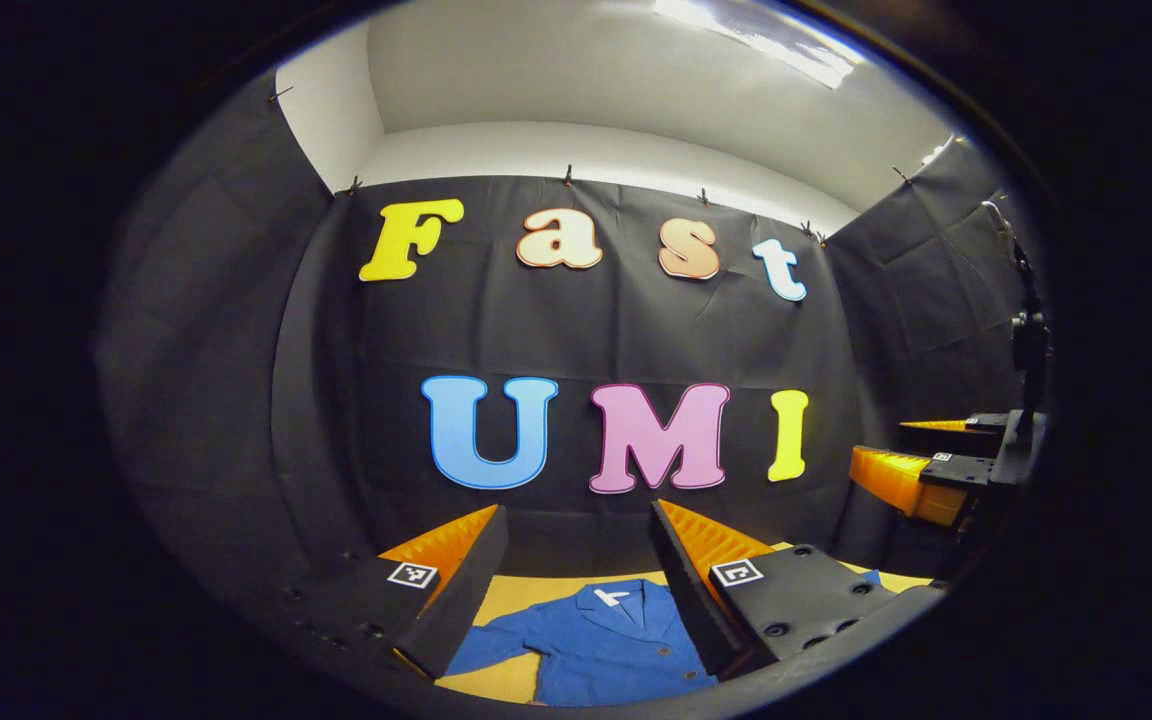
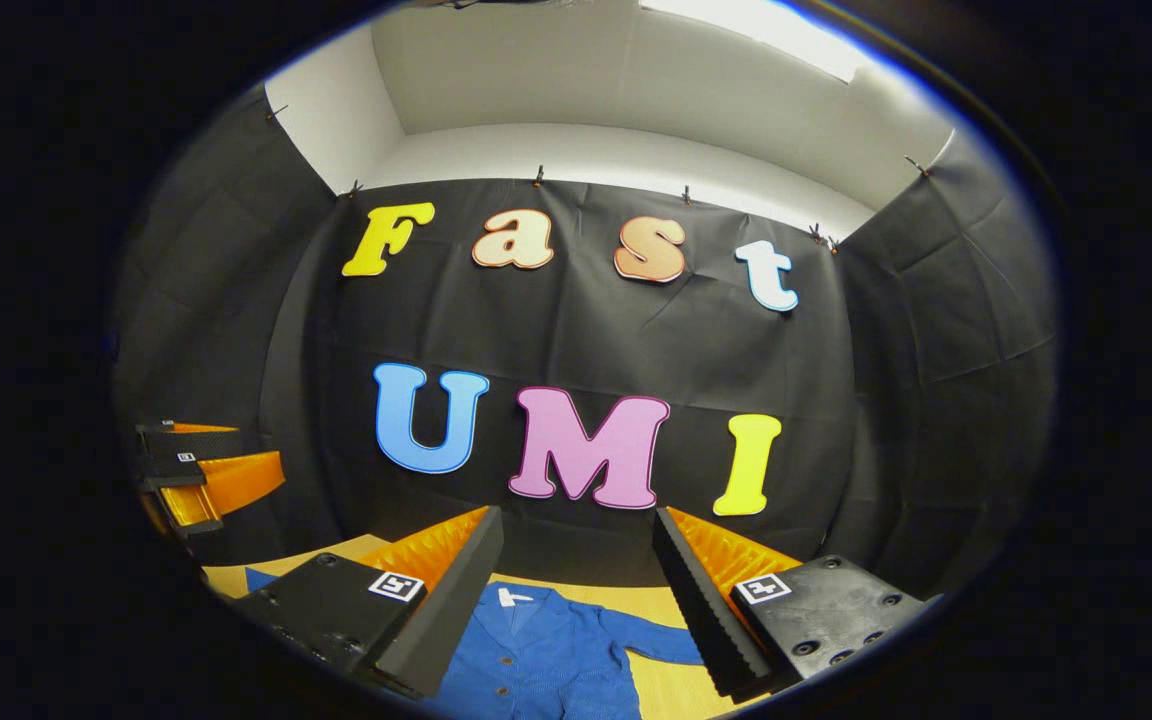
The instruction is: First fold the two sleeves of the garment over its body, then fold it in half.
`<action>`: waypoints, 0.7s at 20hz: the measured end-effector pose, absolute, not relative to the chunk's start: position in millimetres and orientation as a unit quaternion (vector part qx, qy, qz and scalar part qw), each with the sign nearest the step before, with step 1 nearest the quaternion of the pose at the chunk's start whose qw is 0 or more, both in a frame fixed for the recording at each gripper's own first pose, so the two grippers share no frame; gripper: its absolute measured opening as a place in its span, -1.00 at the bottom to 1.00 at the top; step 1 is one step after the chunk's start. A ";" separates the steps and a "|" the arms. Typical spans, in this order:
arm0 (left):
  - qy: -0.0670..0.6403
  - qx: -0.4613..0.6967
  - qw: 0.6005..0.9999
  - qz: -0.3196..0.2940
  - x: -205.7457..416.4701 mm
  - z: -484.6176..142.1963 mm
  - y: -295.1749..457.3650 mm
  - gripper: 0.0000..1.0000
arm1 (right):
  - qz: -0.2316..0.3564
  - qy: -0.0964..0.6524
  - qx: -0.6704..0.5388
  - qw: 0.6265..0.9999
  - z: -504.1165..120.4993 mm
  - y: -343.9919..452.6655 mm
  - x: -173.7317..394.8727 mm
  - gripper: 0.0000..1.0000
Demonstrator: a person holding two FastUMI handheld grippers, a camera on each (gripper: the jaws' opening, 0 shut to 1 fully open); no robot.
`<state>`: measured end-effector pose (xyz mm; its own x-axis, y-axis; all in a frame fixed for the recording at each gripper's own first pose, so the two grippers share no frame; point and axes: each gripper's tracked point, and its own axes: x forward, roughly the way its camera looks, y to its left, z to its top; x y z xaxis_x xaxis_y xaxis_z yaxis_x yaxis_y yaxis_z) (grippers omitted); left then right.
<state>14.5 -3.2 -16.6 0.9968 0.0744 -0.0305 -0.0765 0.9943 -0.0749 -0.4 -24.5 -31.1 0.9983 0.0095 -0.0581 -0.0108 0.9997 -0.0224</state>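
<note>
On yellow table [image 1: 506,600], blue garment [image 1: 596,640] lies flat.

The blue garment [image 1: 601,640] is clearly woven cloth, matt, kind of a sturdy jacket-type fabric with a flat collar and a small white tag at the neck. In the right gripper view you can make out a couple of small buttons down the front of it. It's lying on a tabletop [image 1: 511,595] that looks like smooth, matt light wood or a wood-look board. The left gripper [image 1: 576,560] and right gripper [image 2: 576,560] both look like hard moulded plastic, matt bodies with screw holes, and the inner faces of the fingers [image 1: 706,545] are ridged, not smooth. The booth's wall [image 1: 576,340] is black cloth, matt, creased.
</note>
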 end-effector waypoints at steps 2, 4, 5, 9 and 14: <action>0.019 -0.039 0.998 0.038 16.3 -18.5 -5.1 0.63 | 0.005 0.034 -0.007 0.999 -34.1 -25.7 -0.4 0.93; 0.021 -0.038 0.998 0.039 17.1 -19.9 -6.5 0.63 | 0.007 0.039 -0.003 0.999 -38.3 -26.2 1.0 0.92; 0.024 -0.038 0.998 0.040 17.5 -20.1 -6.1 0.63 | 0.008 0.042 -0.002 0.999 -41.4 -26.2 1.4 0.92; 0.028 -0.041 0.998 0.040 21.0 -24.2 -8.3 0.63 | 0.014 0.053 0.001 0.999 -51.0 -25.5 3.4 0.92; 0.028 -0.032 0.998 0.039 23.5 -25.2 -13.8 0.63 | 0.023 0.073 0.013 0.997 -66.2 -24.6 10.5 0.92</action>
